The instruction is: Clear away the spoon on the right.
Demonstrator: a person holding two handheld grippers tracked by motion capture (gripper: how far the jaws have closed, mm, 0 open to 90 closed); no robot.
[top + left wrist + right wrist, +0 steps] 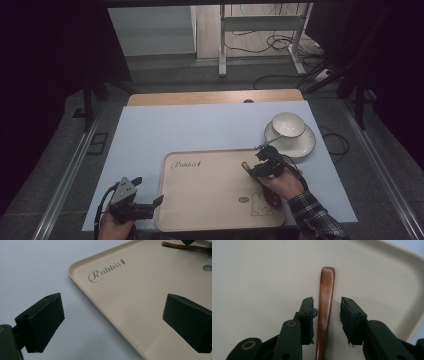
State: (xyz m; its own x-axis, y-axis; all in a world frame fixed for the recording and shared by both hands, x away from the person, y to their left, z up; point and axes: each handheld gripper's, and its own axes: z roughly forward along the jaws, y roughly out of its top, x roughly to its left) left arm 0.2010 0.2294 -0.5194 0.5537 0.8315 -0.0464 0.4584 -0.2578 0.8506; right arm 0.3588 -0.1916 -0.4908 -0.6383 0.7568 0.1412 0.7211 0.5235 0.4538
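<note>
A brown wooden utensil handle (326, 290) lies flat on the beige tray (262, 277), its rounded end pointing away from me. My right gripper (327, 302) straddles the handle low over the tray; its jaws stand open, with a clear gap on the right side. In the high view the right gripper (260, 167) is over the right part of the tray (210, 190), with the handle's tip (245, 166) showing beside it. My left gripper (148, 190) is open and holds nothing at the tray's near left corner. Its jaws (112, 322) stand wide apart over the tray's rim (82, 287).
A white bowl (288, 124) sits on a white saucer (300, 145) just beyond the tray's far right corner. The tray bears the word "Rabbit" (106, 271) and a rabbit drawing (260, 204). The white tabletop (200, 125) extends beyond the tray.
</note>
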